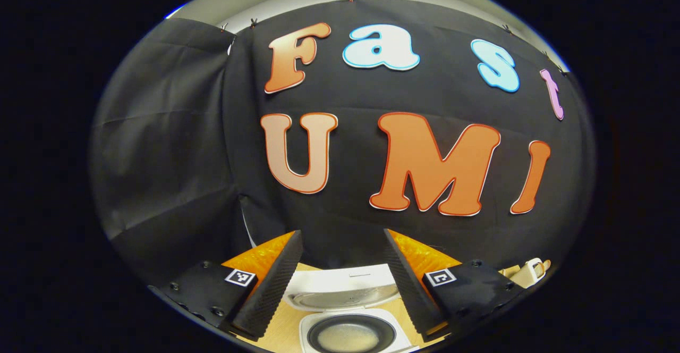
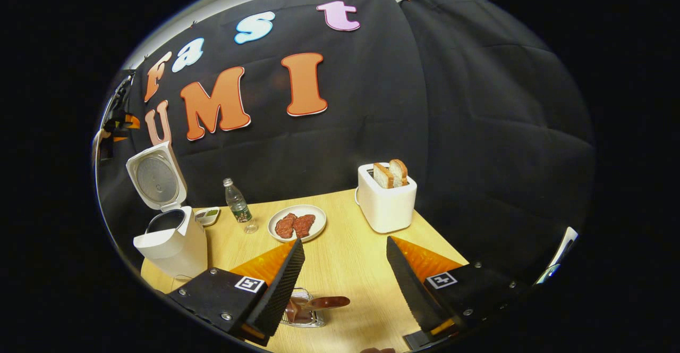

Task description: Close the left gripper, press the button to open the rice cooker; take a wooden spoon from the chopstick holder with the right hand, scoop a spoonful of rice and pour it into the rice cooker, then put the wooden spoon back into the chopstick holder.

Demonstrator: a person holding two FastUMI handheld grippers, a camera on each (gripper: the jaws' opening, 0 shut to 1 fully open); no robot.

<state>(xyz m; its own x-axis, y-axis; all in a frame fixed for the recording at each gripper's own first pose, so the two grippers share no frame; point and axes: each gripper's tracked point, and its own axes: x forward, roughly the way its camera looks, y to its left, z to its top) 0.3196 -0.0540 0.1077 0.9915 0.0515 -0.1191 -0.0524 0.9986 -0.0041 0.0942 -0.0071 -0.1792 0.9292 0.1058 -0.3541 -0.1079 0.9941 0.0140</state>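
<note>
The white rice cooker (image 2: 172, 244) stands open at the table's left, its lid (image 2: 154, 177) tipped up. In the left gripper view my left gripper (image 1: 341, 233) hangs open above the cooker, looking down on the raised lid (image 1: 345, 286) and the dark inner pot (image 1: 348, 334) with pale contents. My right gripper (image 2: 344, 242) is open, low over the front of the table. Below it and apart from both fingers, a reddish-brown wooden spoon (image 2: 325, 303) juts to the right out of the chopstick holder (image 2: 304, 314), close to the left finger (image 2: 279, 284).
On the wooden table (image 2: 350, 268) stand a white toaster (image 2: 387, 204) holding two bread slices, a plate of meat (image 2: 297, 223), a water bottle (image 2: 239, 207) and a small dish (image 2: 207, 215). A beige object (image 1: 531, 270) sits right of the cooker.
</note>
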